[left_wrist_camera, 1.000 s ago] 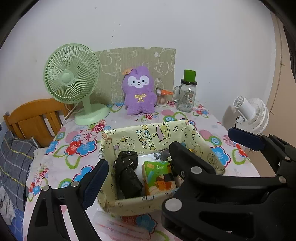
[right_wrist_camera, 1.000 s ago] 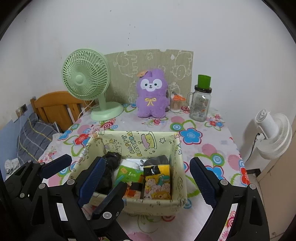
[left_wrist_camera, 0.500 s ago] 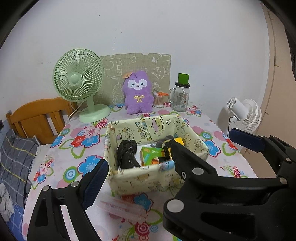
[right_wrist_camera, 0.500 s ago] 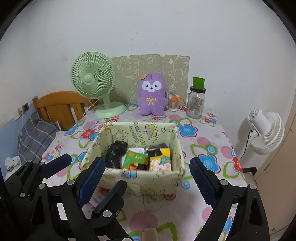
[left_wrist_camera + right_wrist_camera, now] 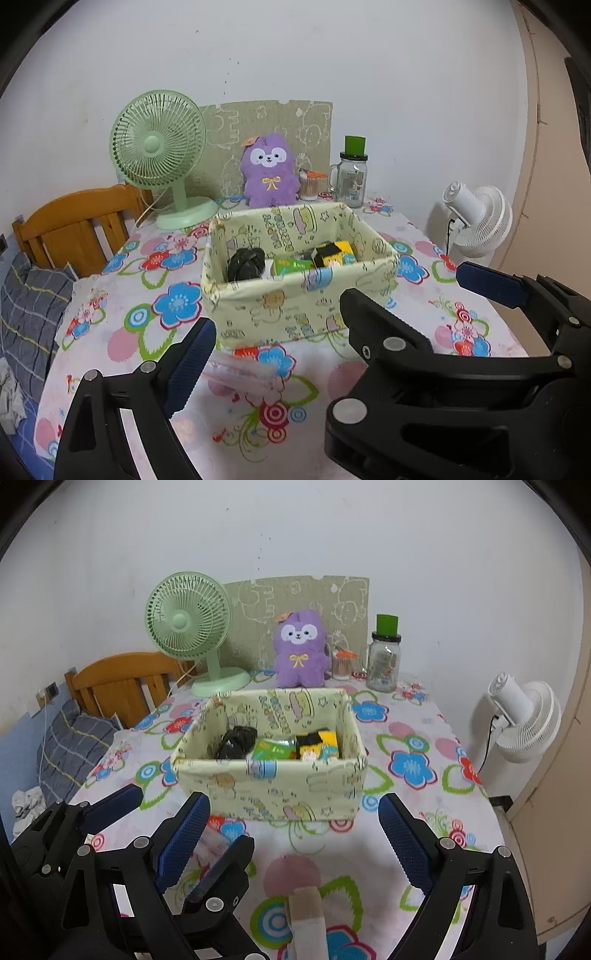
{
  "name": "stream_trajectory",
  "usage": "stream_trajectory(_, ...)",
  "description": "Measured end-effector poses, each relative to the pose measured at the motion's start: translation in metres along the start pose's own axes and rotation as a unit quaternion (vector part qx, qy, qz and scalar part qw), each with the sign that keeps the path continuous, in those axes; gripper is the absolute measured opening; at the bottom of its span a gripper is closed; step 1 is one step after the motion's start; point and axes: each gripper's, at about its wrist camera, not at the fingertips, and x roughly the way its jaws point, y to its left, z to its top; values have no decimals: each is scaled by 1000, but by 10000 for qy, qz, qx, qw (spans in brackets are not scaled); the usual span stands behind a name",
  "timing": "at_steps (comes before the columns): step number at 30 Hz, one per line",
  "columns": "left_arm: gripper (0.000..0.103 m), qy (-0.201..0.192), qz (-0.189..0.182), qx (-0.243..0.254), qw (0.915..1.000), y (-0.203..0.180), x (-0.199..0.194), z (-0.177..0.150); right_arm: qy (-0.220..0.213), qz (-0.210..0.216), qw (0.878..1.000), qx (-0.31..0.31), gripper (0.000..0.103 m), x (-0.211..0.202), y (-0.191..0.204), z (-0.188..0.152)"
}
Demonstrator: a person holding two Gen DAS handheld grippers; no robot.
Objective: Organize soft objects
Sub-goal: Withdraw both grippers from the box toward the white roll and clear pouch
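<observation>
A pale yellow fabric basket [image 5: 295, 306] [image 5: 273, 794] stands mid-table and holds a black rolled bundle [image 5: 245, 263] [image 5: 236, 742], a green packet [image 5: 290, 265] [image 5: 271, 751] and a yellow-black packet [image 5: 334, 253] [image 5: 317, 744]. A beige soft roll [image 5: 306, 919] lies on the cloth at the near edge, between the right gripper's fingers. My left gripper [image 5: 332, 317] is open and empty, in front of the basket. My right gripper [image 5: 291, 830] is open and empty, in front of the basket. A purple plush toy [image 5: 269, 171] [image 5: 301, 650] sits at the back.
A green desk fan [image 5: 162, 158] [image 5: 192, 627], a glass jar with a green lid [image 5: 352, 173] [image 5: 384, 657] and a cotton-swab cup [image 5: 341, 664] stand at the back. A clear plastic wrapper [image 5: 240, 373] lies before the basket. A white fan [image 5: 524, 716] stands right, a wooden chair [image 5: 77, 225] left.
Both grippers have drawn back from above the basket toward the table's near edge and lowered. The beige roll has come into the right wrist view. Both stay open.
</observation>
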Motion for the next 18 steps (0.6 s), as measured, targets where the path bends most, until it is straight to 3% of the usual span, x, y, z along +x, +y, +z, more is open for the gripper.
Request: stream_trajectory(18,93,227,-61,93,9997,-11,1,-39,106,-87,9999,49,94,0,-3,-43)
